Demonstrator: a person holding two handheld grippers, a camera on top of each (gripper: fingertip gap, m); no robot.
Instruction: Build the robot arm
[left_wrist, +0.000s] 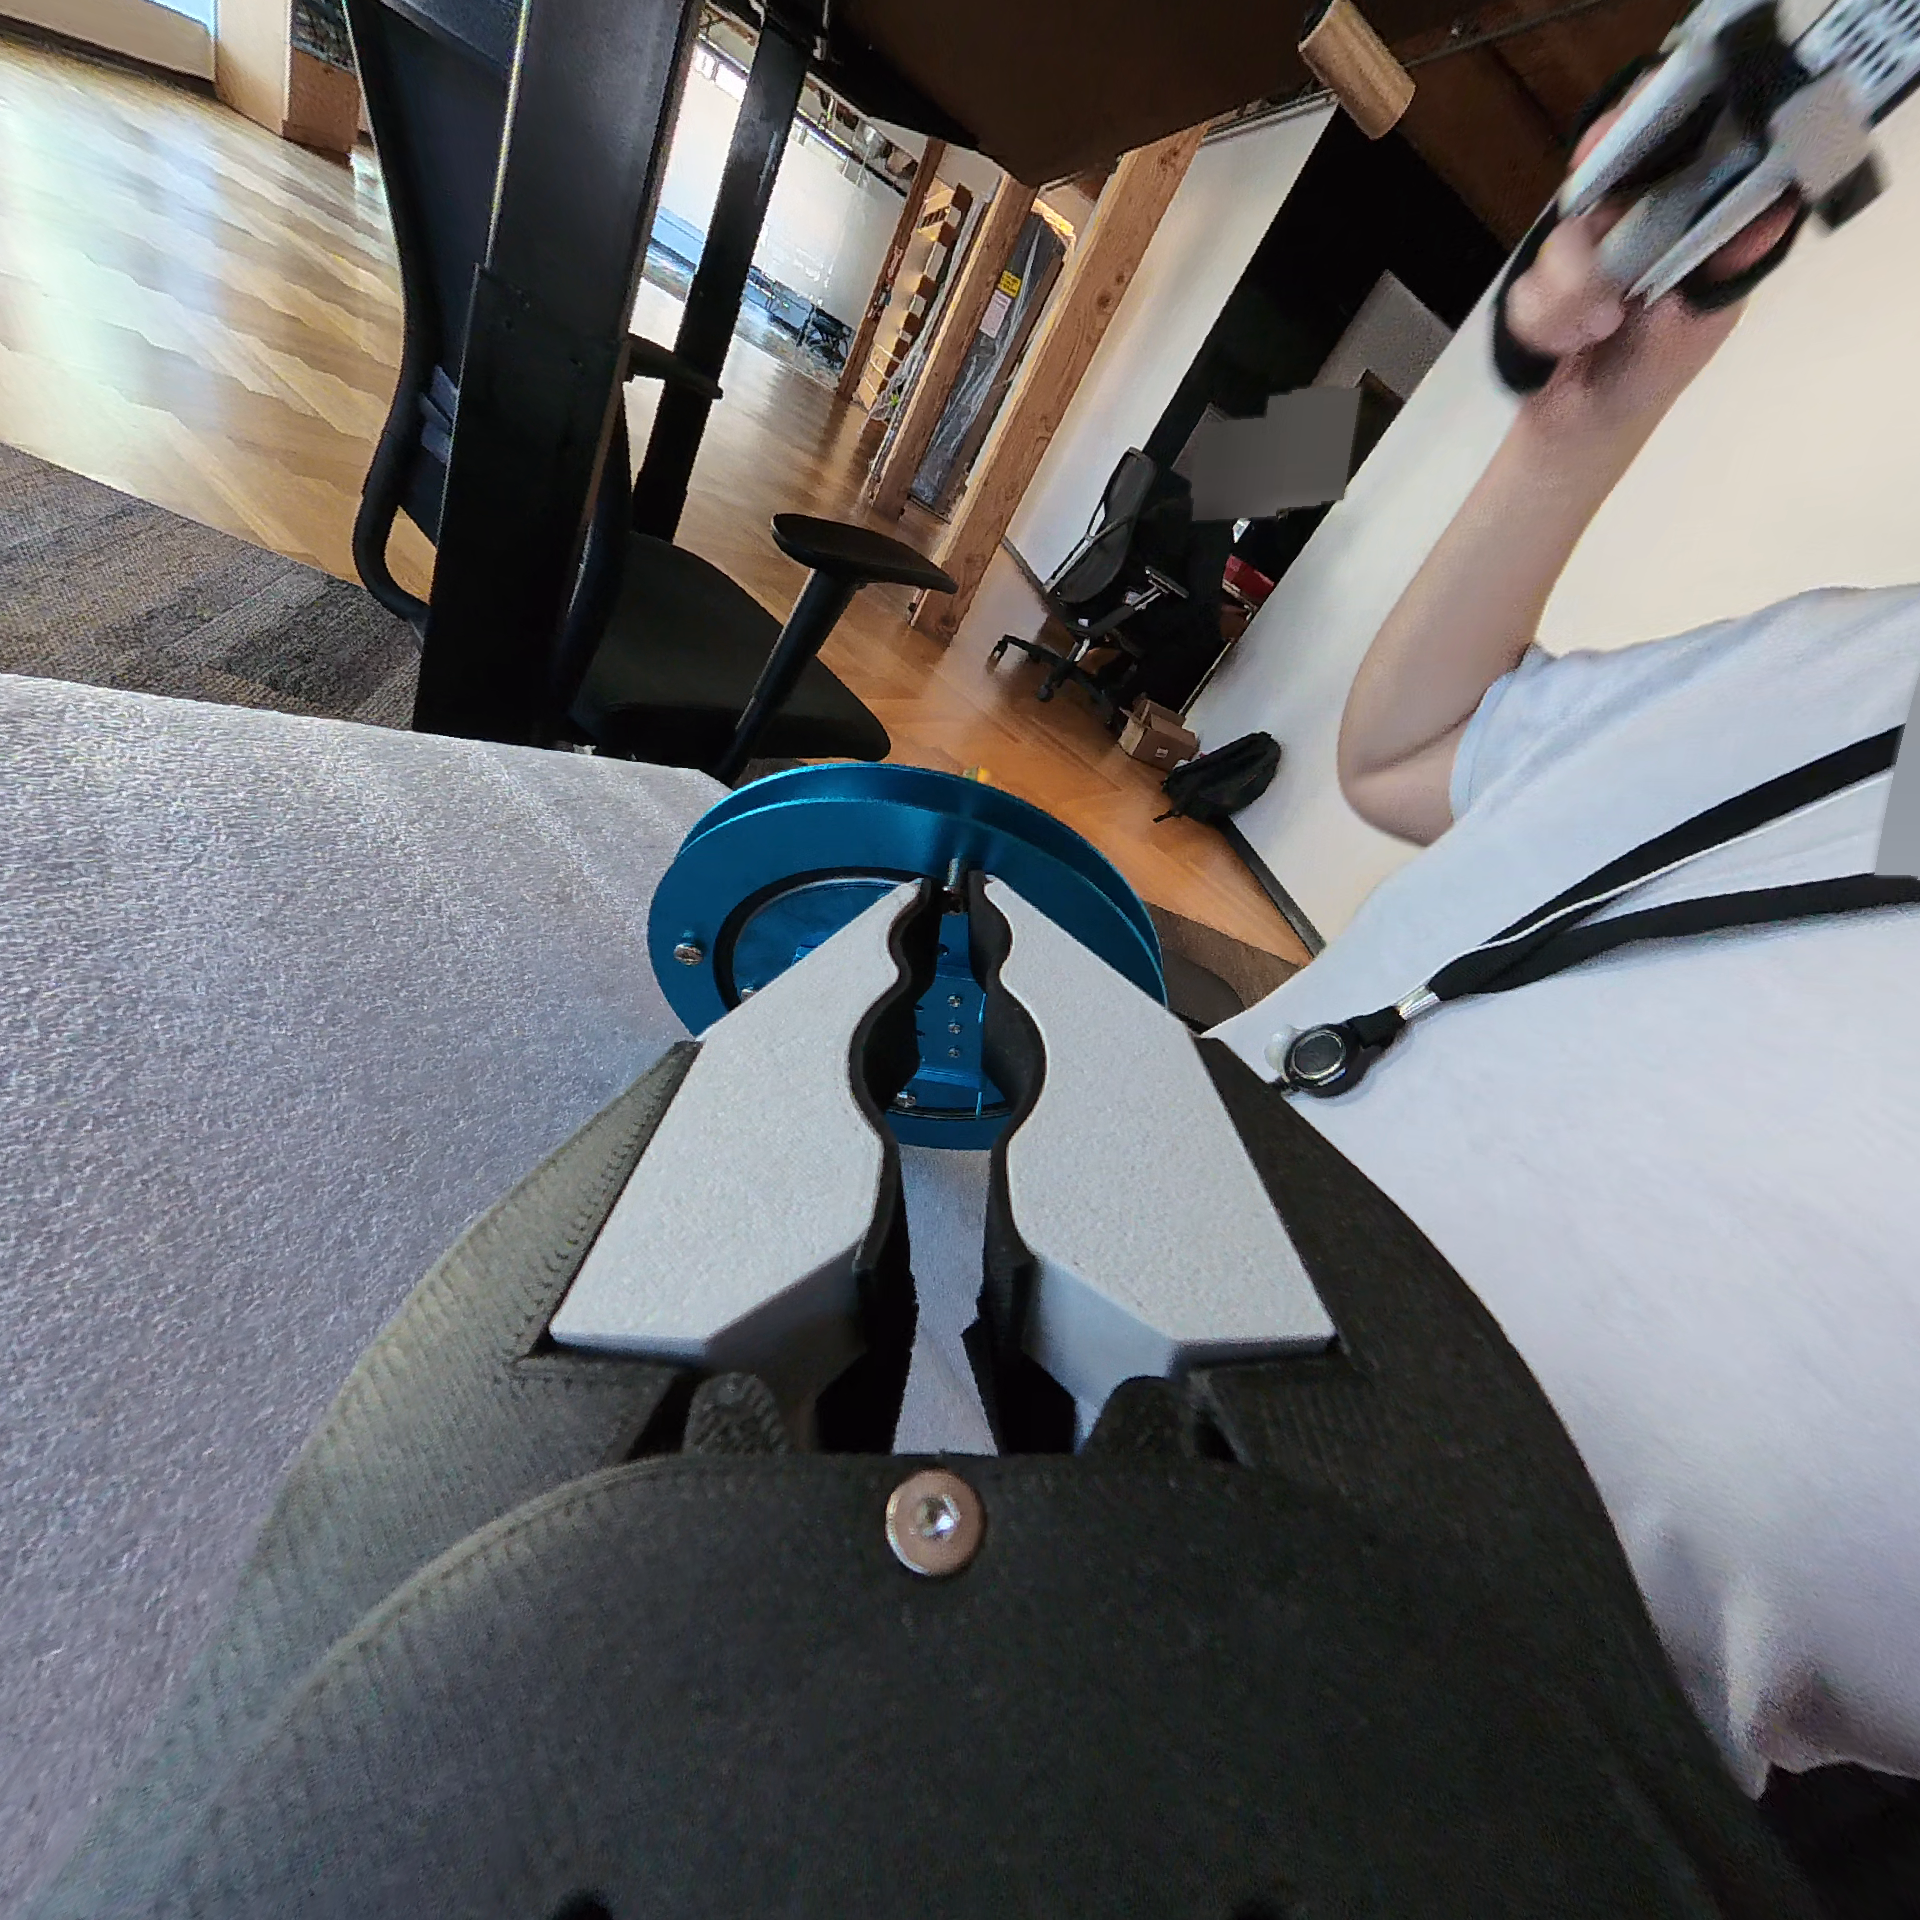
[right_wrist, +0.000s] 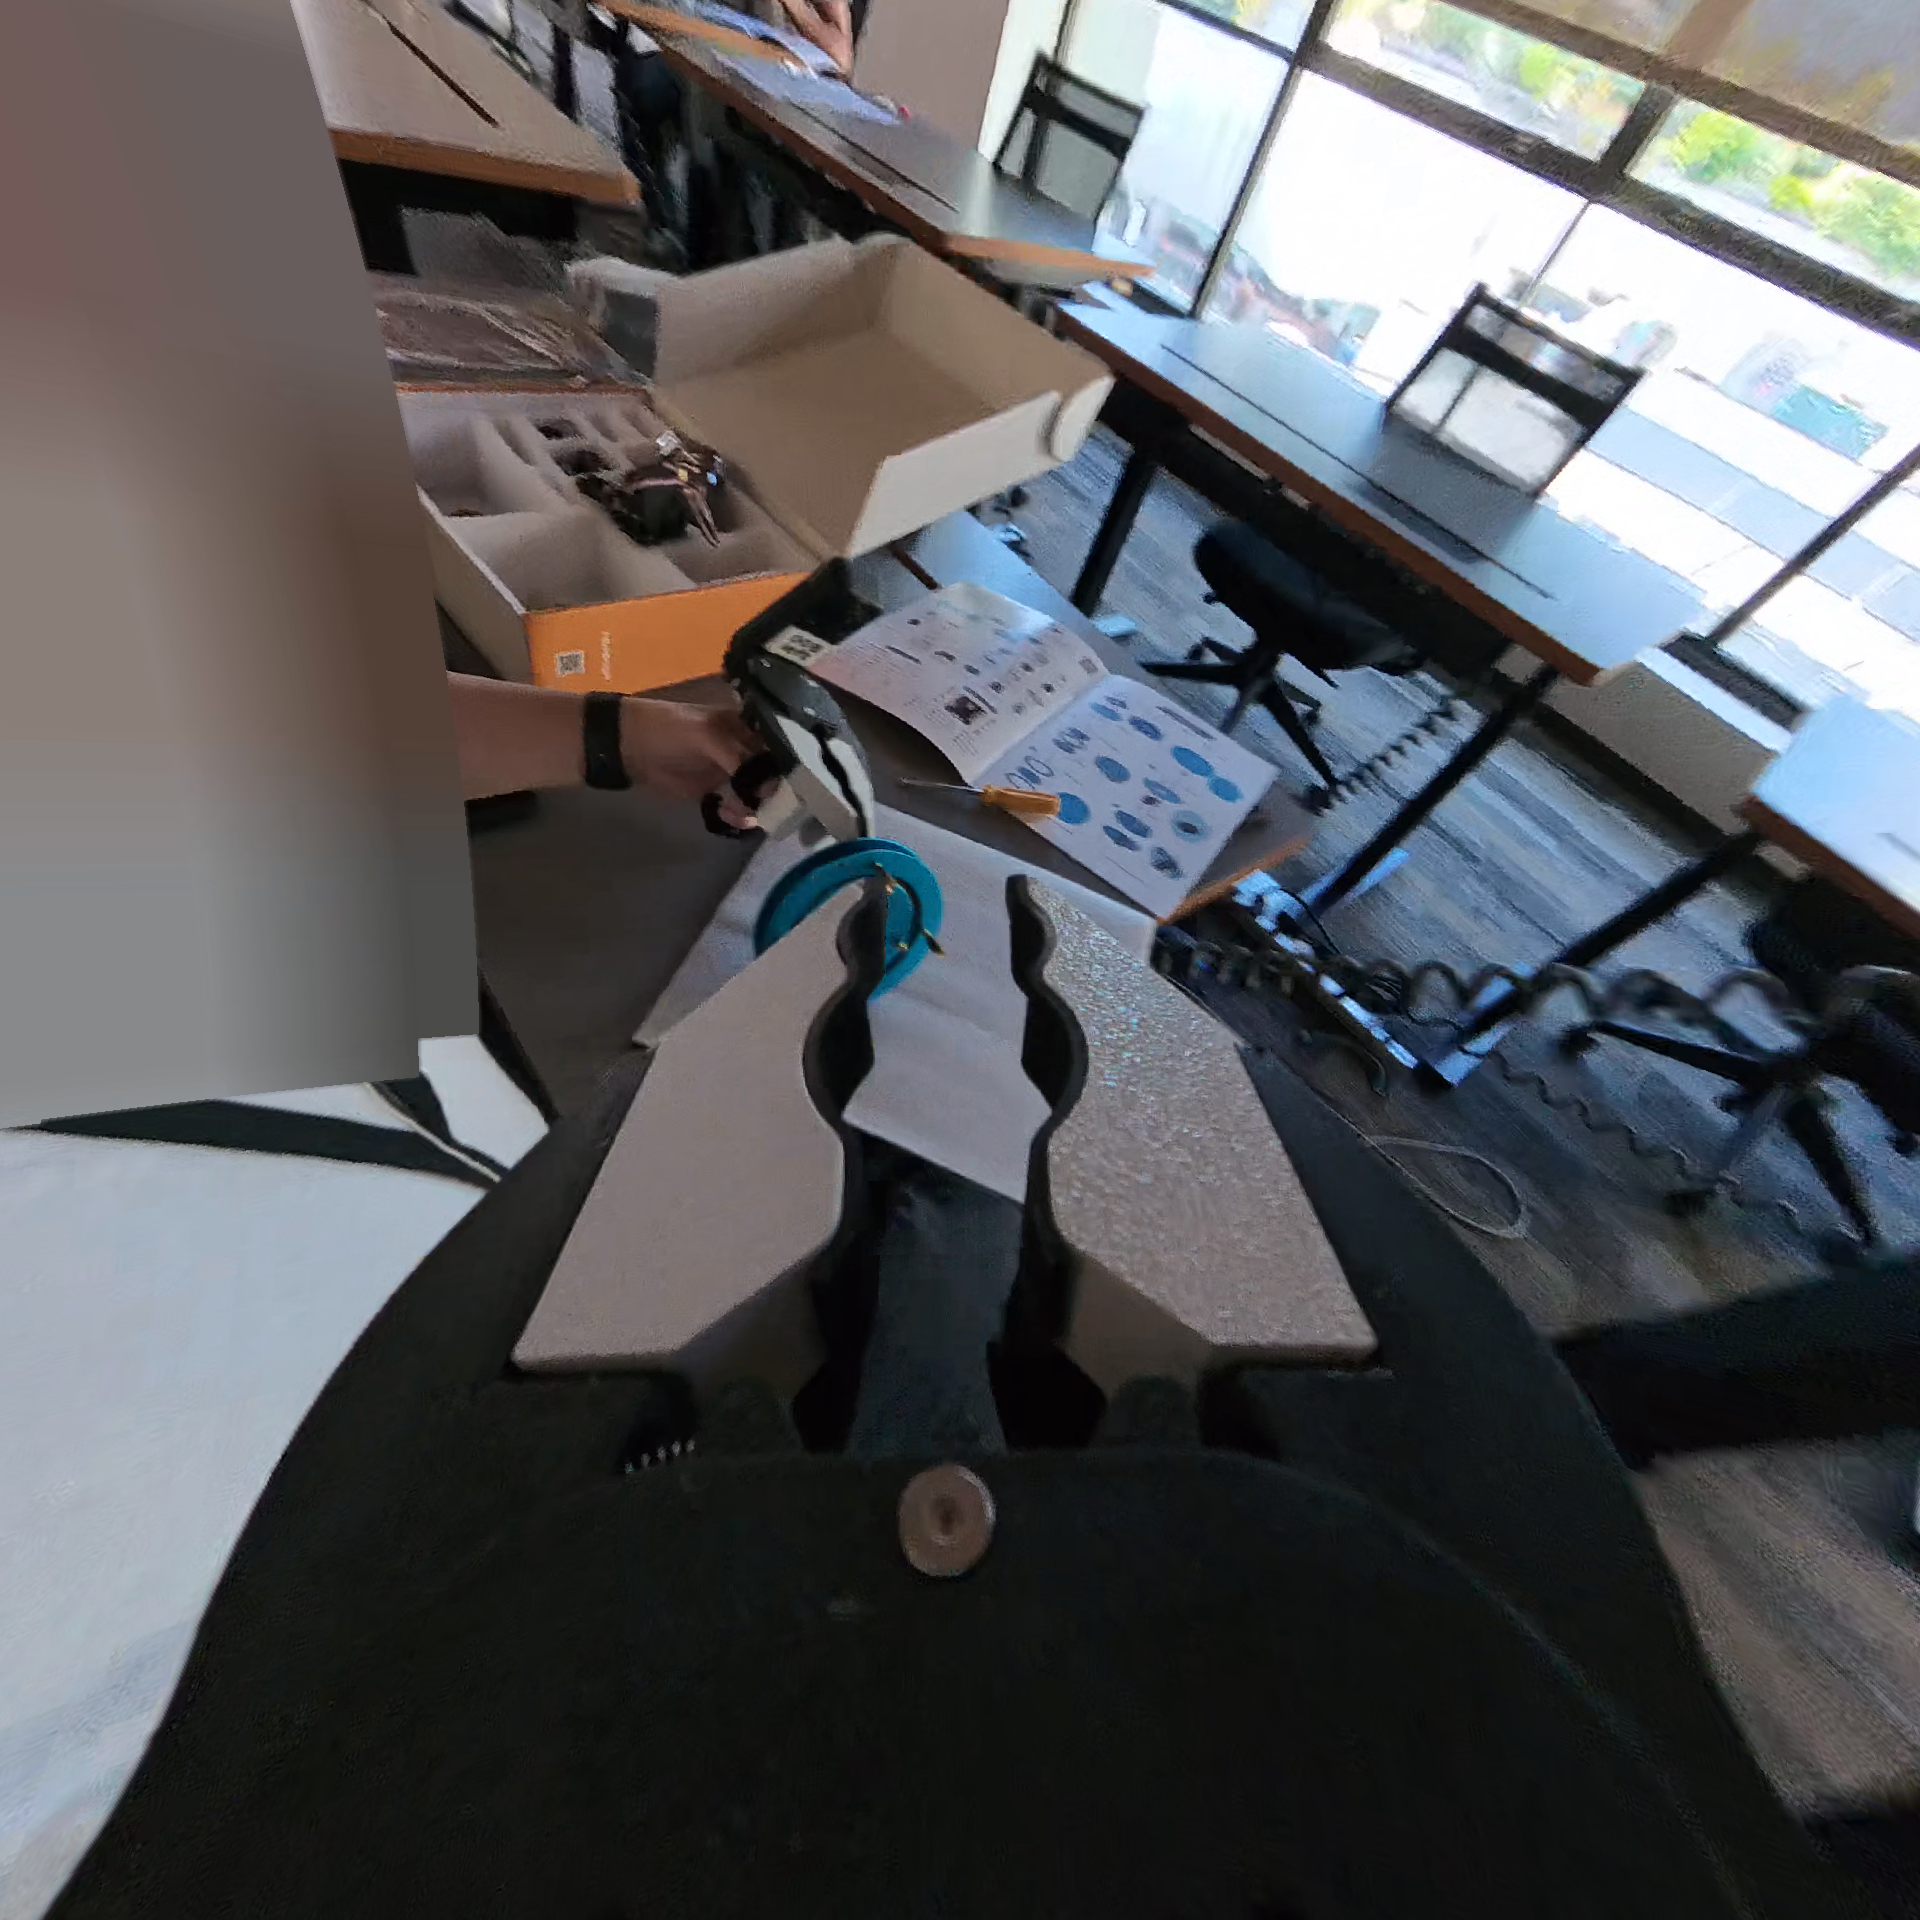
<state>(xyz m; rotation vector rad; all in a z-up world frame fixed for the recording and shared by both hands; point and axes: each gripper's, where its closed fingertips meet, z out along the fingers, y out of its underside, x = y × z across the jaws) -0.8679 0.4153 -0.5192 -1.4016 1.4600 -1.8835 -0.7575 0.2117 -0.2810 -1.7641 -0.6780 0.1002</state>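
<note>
Blue metal wheel (left_wrist: 831, 831) stood on edge upon a sheet of white foam (left_wrist: 260, 935) on the counter (right_wrist: 582, 935), its grooved rim and silver screws in plain sight. Pinched at the tips of the left tongs (left_wrist: 948, 885), which are drawn almost together on a small screw or pin at the wheel's inner rim; grey fingers (left_wrist: 758, 1122) close in front of the hub. Seen again from the right wrist view as a blue ring (right_wrist: 852, 894) under the far-off left tongs (right_wrist: 821, 769), held in a hand (right_wrist: 686, 748) with a black wristband. Right tongs (right_wrist: 935, 914) parted wide and gripping nothing, raised above the counter and well apart from the wheel; blurred in the left wrist view (left_wrist: 1714, 156) at the upper right. Beyond the wheel, an orange-handled screwdriver (right_wrist: 987, 798) lying beside an open instruction booklet (right_wrist: 1039, 707). Farther back, an open cardboard box (right_wrist: 727, 468) with an orange side and foam insert carrying dark parts. White shirt (left_wrist: 1558, 1247) with a black lanyard (left_wrist: 1662, 904) at the right of the left wrist view. Black office chairs (left_wrist: 727, 644) and wooden floor (left_wrist: 187, 260) behind.
</note>
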